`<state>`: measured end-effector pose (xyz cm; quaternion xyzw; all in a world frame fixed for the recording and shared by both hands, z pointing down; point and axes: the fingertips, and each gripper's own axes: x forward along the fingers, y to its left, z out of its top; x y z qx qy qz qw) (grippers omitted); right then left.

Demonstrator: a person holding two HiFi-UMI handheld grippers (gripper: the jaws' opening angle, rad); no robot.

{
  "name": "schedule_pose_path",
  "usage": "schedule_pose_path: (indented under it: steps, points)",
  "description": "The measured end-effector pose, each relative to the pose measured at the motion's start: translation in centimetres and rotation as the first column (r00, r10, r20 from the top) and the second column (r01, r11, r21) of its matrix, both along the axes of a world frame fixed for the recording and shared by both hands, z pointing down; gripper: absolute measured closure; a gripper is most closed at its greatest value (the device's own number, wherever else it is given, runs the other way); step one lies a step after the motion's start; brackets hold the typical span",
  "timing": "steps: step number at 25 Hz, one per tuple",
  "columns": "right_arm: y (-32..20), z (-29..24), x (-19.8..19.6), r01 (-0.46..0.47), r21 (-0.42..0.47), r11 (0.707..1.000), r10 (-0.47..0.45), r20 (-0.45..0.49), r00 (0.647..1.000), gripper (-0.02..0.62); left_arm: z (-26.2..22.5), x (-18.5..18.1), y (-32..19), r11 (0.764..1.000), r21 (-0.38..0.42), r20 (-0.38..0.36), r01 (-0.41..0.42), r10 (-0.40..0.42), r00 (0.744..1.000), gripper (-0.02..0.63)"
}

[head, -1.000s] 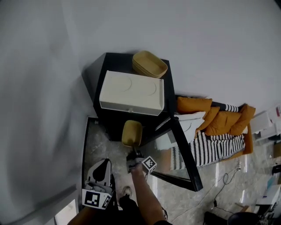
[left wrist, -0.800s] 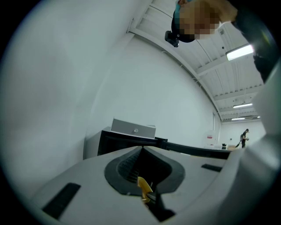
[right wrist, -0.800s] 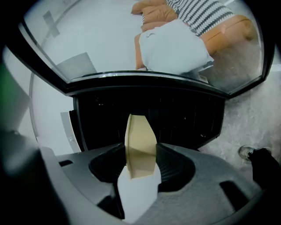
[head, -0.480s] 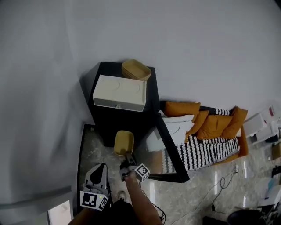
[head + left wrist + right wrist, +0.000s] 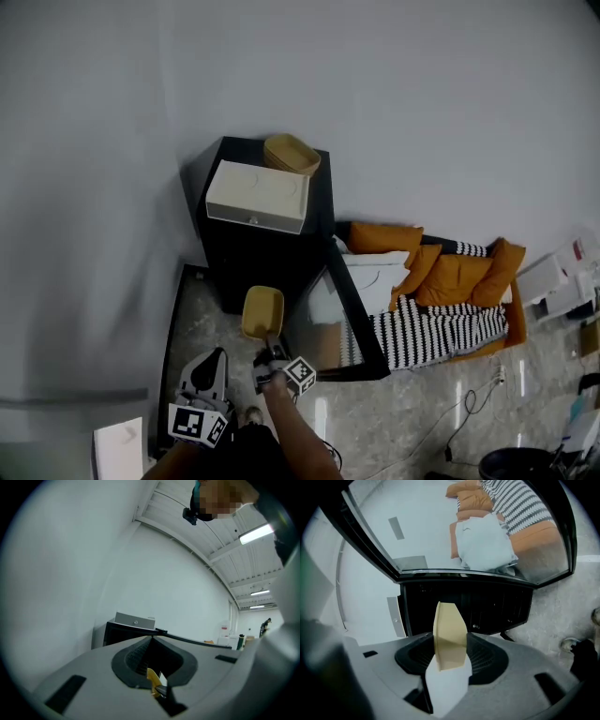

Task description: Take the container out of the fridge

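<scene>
Now the right claw (image 5: 270, 343) clamps the yellow container (image 5: 262, 312), holding it clear of the fridge (image 5: 253, 267), while the left claw (image 5: 216, 358) sits closed, empty.

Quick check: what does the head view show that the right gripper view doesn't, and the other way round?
Head view only: the left gripper, plus the white box and a tan tray on top of the fridge. Right gripper view only: the right gripper with its jaws closed on the container at its rim, and the fridge's dark inside behind it. Both: the container, the black fridge, its open glass door and the orange cushions.
</scene>
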<state>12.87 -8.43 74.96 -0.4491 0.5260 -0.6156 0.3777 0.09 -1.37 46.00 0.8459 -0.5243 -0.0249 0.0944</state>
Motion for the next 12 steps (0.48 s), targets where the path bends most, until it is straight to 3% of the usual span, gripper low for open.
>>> schedule_pose_path:
  steps: [5,12]
  points:
    - [1.1,-1.4,-0.5,-0.015,0.000,1.000,0.015,0.017,1.000,0.402,-1.6,-1.6,-0.3,1.000,-0.002,-0.002,0.026,-0.026,1.000,0.603]
    - [2.2,-2.4,-1.7,-0.031,-0.032,0.999,0.032,0.016,0.999,0.402,-1.0,-3.6,-1.1,1.000,-0.002,0.014,-0.018,0.018,1.000,0.603]
